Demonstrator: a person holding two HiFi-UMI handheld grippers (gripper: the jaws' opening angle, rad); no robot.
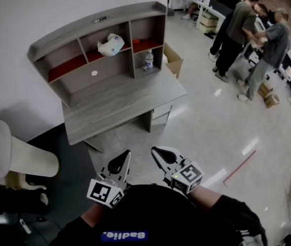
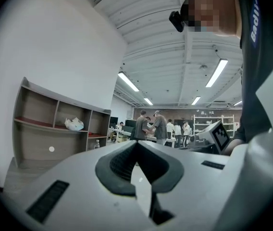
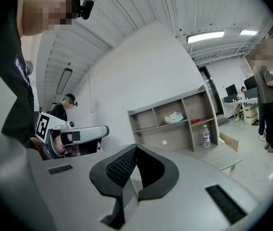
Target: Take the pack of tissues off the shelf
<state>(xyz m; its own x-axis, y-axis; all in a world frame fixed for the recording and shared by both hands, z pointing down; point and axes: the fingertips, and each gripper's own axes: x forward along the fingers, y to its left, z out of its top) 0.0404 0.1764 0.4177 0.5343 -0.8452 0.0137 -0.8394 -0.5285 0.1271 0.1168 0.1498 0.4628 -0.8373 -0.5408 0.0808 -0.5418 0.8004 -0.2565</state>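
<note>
Left tool (image 1: 126, 153) and right tool (image 1: 155, 150), both pressed together and empty, face the pack of tissues (image 1: 110, 44) well ahead on the shelf (image 1: 84, 27), the left looking slightly nearer.

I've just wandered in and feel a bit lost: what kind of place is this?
Probably an open-plan office or lab workspace: a grey desk with a shelf unit stands against a white wall, a group of people stands across the shiny floor, and long strip lights line the ceiling.

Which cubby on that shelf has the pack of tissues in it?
The upper middle cubby: the white pack of tissues lies there. The cubbies either side hold no pack, and the lower right one holds a bottle.
</note>
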